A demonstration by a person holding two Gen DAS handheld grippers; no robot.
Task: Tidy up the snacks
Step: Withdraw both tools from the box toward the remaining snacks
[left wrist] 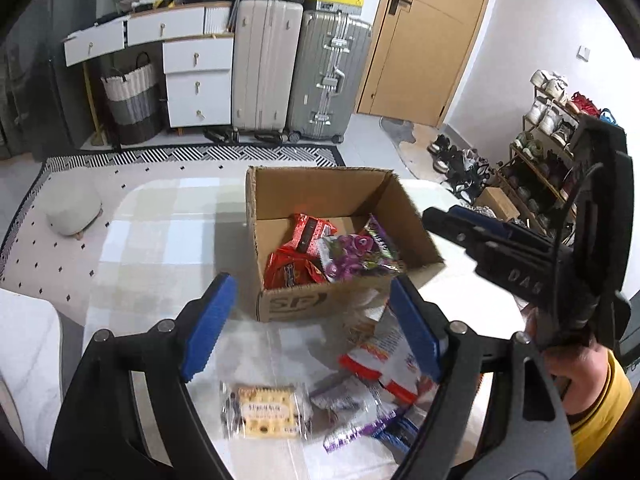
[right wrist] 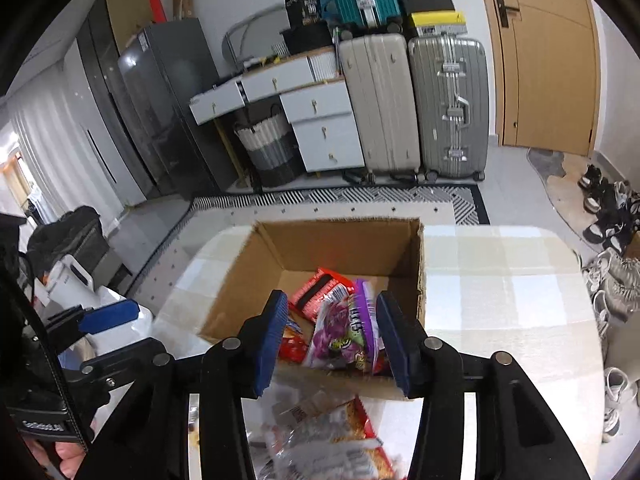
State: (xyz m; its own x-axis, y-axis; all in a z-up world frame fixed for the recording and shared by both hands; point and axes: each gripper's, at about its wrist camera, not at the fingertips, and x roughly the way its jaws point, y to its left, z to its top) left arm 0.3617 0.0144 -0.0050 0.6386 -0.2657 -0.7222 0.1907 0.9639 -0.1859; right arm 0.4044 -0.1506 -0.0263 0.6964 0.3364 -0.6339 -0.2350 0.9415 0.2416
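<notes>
An open cardboard box stands on the checked table and holds red snack packs and a purple snack pack. Loose snacks lie in front of the box: a yellow cracker pack, a purple-white pack and a red-white pack. My left gripper is open and empty above these loose snacks. My right gripper is open and empty over the box's near wall; it also shows in the left wrist view.
The checked table carries the box. Behind it are suitcases, white drawers, a woven basket and a door. A shoe rack stands at the right, a small stool at the left.
</notes>
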